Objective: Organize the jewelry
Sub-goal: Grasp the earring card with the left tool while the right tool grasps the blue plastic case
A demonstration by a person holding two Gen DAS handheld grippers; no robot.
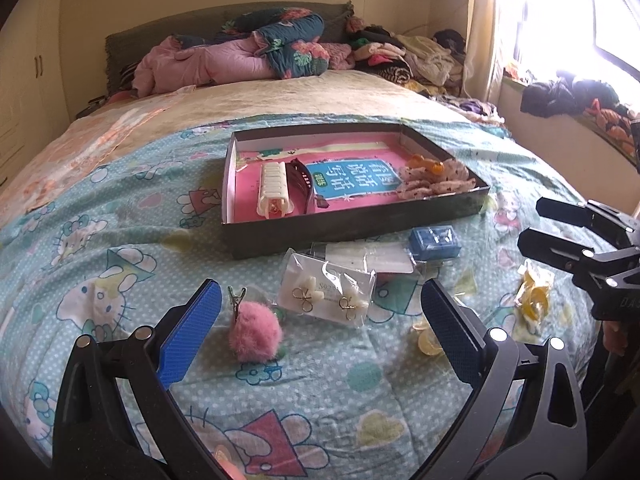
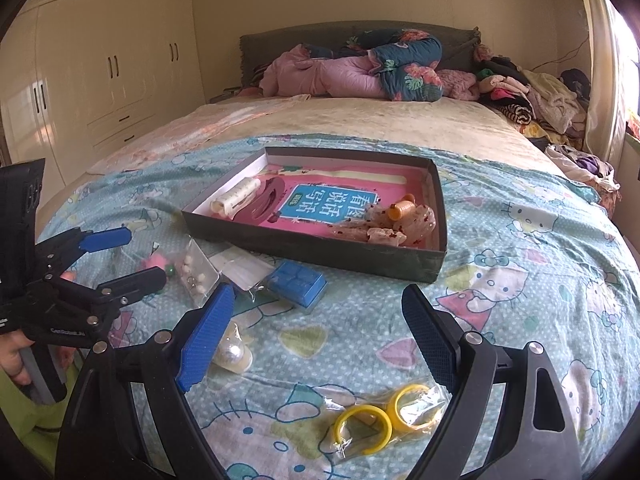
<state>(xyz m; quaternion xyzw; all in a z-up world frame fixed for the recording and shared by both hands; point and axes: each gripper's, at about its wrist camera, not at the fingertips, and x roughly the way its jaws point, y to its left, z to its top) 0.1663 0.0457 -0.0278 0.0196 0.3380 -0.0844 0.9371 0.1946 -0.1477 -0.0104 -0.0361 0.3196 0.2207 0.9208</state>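
Observation:
A dark shallow box (image 1: 352, 228) (image 2: 304, 258) with a pink liner lies on the bed; in it are a white hair claw (image 1: 273, 190), a dark red clip (image 1: 304, 188) and an orange clip with frilly scrunchies (image 1: 436, 178). In front of it lie a bagged card of flower earrings (image 1: 326, 294), a pink pompom clip (image 1: 256, 330), a blue case (image 1: 434, 242) (image 2: 298, 282), a pearl piece (image 2: 234, 354) and bagged yellow hoops (image 2: 384, 416). My left gripper (image 1: 320, 336) is open above the earrings and pompom. My right gripper (image 2: 316, 340) is open, the yellow hoops just below it.
The bed is covered by a light blue cartoon quilt (image 2: 520, 280). Folded bedding (image 2: 360, 72) and heaped clothes (image 2: 532, 92) sit at the head and far right. Wardrobes (image 2: 100, 60) stand on the left, a window with a curtain (image 1: 540, 20) on the right.

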